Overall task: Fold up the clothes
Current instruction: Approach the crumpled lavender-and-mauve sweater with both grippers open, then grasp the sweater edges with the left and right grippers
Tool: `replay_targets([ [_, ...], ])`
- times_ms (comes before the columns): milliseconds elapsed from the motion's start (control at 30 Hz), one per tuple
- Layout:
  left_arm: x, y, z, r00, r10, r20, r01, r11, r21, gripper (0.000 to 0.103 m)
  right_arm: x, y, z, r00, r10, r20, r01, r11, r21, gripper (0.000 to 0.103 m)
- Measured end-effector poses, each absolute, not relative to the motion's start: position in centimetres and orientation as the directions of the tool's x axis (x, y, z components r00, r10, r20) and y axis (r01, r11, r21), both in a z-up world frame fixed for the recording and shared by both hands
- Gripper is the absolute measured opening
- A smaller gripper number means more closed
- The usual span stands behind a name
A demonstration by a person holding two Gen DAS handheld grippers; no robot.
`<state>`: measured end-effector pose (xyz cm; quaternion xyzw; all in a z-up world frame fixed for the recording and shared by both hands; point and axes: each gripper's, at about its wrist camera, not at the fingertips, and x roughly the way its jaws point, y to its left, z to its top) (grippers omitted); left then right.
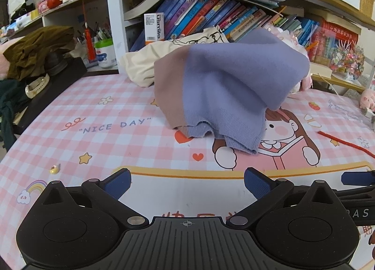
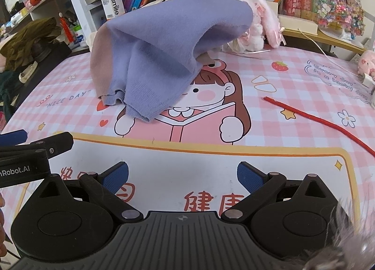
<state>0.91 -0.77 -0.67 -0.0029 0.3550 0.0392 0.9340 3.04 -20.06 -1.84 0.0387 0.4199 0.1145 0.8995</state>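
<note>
From your left wrist camera, your left gripper (image 1: 187, 184) hangs low over the pink checked cartoon desk mat (image 1: 93, 115) with its blue-padded jaws wide apart and nothing between them. The lilac knitted sweater with a dusty-pink panel (image 1: 225, 87) is well ahead, bunched and apparently in the air, only its ribbed hem near the mat. You look to be at the very start: no fold is made.

From your right wrist camera, your right gripper (image 2: 182, 177) is likewise spread and empty, close beside the left one. The sweater (image 2: 161, 42) sits ahead and to the left, a red cord (image 2: 316, 117) lying apart on the right. Next, you'll probably need to spread it flat first.
</note>
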Motion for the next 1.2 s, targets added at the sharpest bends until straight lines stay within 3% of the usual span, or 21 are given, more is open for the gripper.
replay_targets([
  [433, -0.5, -4.0, -0.7, 0.769, 0.035, -0.638, -0.069, 0.997, -0.029, 0.103, 3.1, -23.2, -2.4, 0.601, 0.281, -0.748, -0.209, 0.959, 0.192, 0.1],
  [867, -0.9, -8.0, -1.6, 0.745, 0.075, -0.662, -0.12, 0.992, -0.023, 0.103, 3.4, -28.4, -3.0, 0.605, 0.307, -0.734, -0.196, 0.952, 0.236, 0.1],
  [1200, 0.1, -11.0, -2.0, 0.723, 0.121, -0.68, -0.083, 0.993, 0.088, 0.103, 4.1, -31.6, -4.0, 0.605, 0.33, -0.724, -0.146, 0.94, 0.307, 0.1],
])
